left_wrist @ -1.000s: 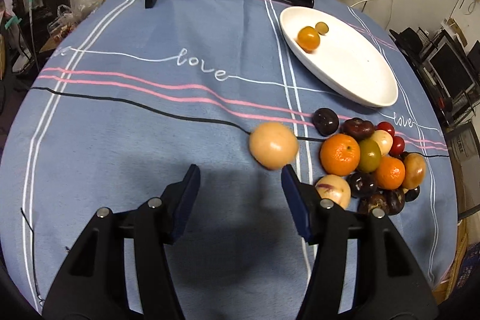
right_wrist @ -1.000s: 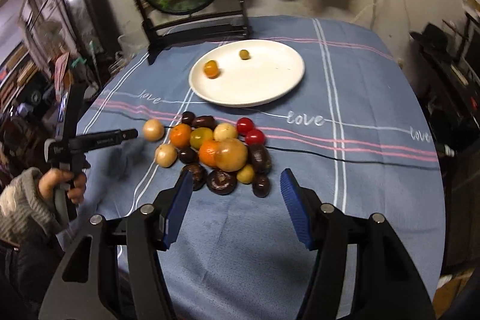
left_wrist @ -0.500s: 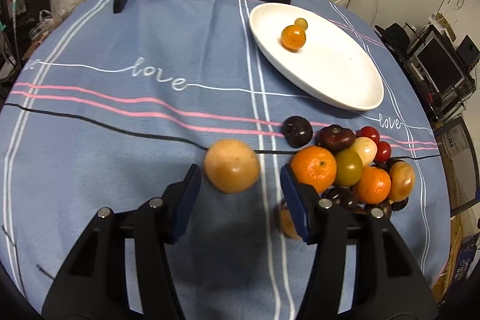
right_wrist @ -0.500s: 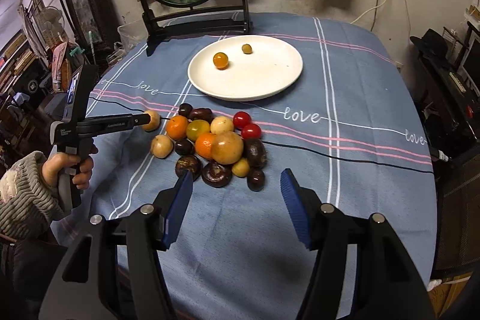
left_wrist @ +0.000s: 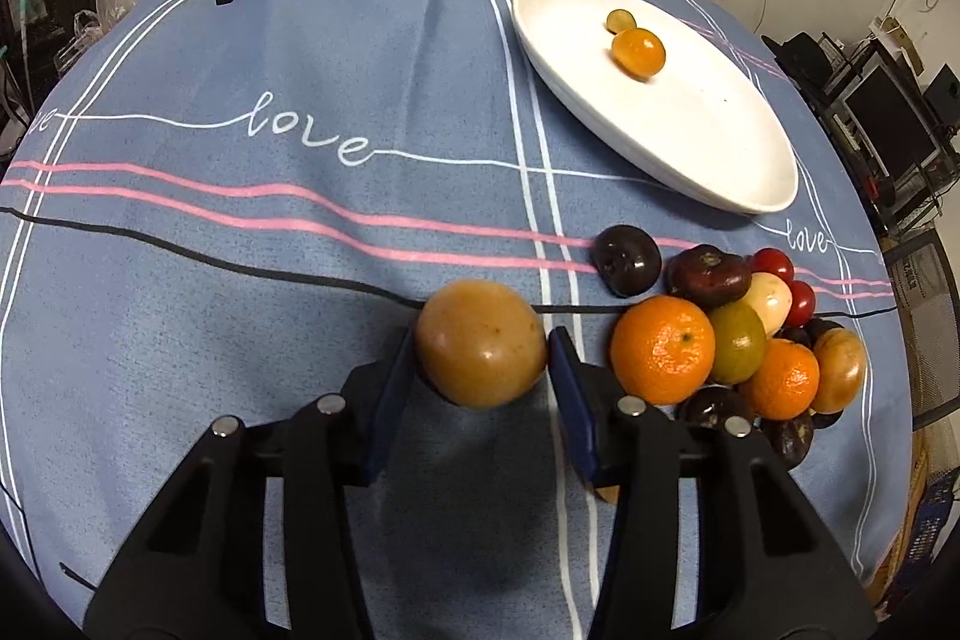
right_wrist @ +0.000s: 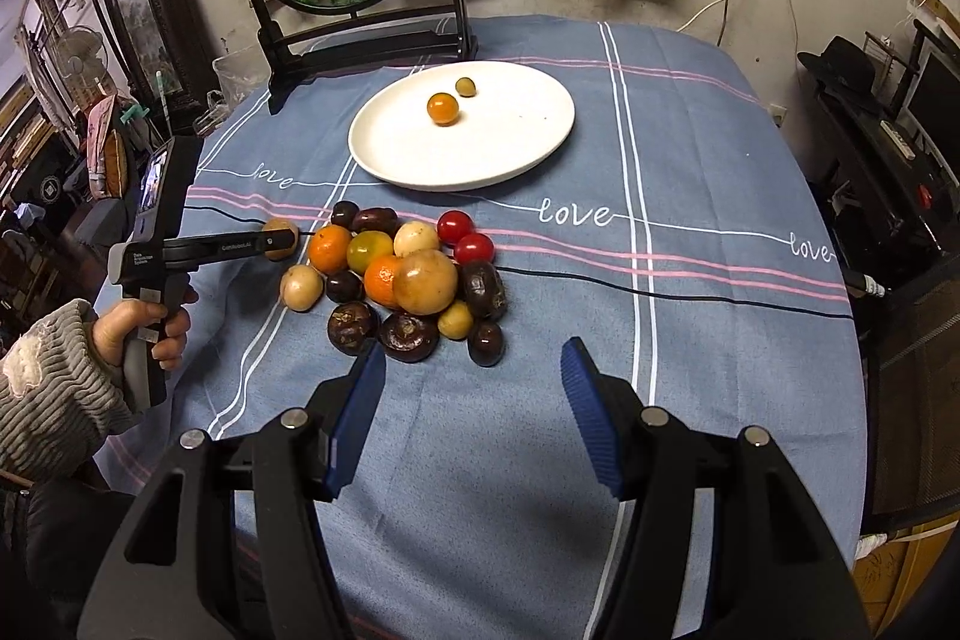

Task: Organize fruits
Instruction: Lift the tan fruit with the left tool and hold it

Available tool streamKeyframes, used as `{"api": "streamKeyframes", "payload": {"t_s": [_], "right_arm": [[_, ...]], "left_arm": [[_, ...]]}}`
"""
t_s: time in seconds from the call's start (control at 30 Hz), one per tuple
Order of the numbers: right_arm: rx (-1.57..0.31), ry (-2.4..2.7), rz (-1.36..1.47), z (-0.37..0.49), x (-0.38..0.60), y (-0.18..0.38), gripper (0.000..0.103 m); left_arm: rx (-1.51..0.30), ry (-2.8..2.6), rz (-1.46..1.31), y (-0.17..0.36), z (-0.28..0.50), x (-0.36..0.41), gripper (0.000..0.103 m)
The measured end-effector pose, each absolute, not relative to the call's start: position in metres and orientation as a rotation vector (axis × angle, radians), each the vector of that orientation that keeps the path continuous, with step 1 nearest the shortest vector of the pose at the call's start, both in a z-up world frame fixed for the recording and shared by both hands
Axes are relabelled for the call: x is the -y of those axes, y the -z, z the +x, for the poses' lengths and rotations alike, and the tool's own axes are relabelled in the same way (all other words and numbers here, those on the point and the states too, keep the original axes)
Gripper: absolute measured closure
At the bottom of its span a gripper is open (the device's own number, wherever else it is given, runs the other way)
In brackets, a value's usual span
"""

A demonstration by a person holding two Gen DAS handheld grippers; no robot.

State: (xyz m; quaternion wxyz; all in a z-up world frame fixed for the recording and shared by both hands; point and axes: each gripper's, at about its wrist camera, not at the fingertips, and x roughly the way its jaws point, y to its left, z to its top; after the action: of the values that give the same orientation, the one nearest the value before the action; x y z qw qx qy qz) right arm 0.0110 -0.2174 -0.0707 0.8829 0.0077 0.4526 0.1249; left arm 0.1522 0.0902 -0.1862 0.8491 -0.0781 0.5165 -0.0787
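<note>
Tan round fruit (left_wrist: 480,343) on table (left_wrist: 240,280), 9 o'clock of fruit pile (left_wrist: 720,346): left gripper (left_wrist: 483,358) just closing, pads touching it. Right gripper (right_wrist: 474,382) released, empty. Next, likely: lift, carry to white plate (left_wrist: 708,142), 1 o'clock.

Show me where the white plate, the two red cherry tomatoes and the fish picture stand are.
white plate (right_wrist: 384,154): right wrist view, bare left part of its surface.
red cherry tomatoes (right_wrist: 454,227): right wrist view, middle of the farther one.
fish picture stand (right_wrist: 366,40): right wrist view, black base bar.
</note>
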Motion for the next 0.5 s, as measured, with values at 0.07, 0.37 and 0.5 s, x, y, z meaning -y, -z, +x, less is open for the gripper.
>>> {"api": "streamKeyframes", "payload": {"t_s": [0.07,0.37,0.5], "right_arm": [[-0.948,-0.264,0.019,0.013,0.218,0.072,0.041],[-1.011,-0.331,0.022,0.035,0.213,0.099,0.042],[-1.012,-0.367,0.029,0.056,0.210,0.118,0.042]], "left_arm": [[-1.083,0.167,-0.171,0.187,0.152,-0.091,0.057],[-1.031,0.146,-0.185,0.154,0.113,-0.101,0.058],[-1.015,0.148,-0.180,0.136,0.086,-0.103,0.058]]}}
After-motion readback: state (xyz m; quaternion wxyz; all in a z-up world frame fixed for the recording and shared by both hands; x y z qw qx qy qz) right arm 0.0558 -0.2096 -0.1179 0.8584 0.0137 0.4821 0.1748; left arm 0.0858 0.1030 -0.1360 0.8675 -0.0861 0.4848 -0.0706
